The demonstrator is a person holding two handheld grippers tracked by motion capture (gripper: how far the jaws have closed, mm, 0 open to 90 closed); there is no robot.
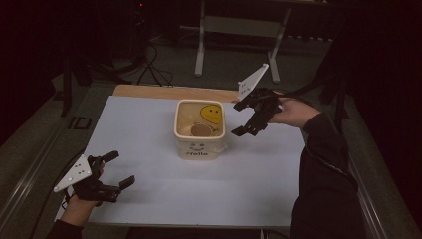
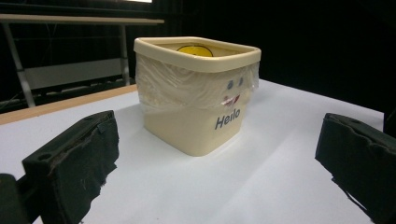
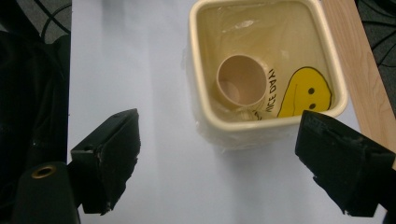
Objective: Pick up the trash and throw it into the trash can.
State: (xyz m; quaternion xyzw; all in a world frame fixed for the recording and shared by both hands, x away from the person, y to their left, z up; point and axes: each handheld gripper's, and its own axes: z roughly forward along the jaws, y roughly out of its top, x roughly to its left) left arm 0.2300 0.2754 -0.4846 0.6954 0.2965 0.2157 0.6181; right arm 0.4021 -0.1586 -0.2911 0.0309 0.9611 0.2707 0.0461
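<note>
two tools stand open and empty: the right tool (image 1: 248, 117) hovers beside the cream bin (image 1: 199, 144), the left tool (image 1: 118, 169) low over the table (image 1: 149, 199).

Your high view is dim: the room around the white rectangular table (image 1: 164, 189) falls to near black, and only the tabletop reads pale. The cream square plastic tub with a yellow smiley (image 1: 200, 130) casts a soft shadow on the table. In your left gripper view, the clear film liner glints and the near black jaws blur. Your right gripper view is brighter and slightly soft.
</note>
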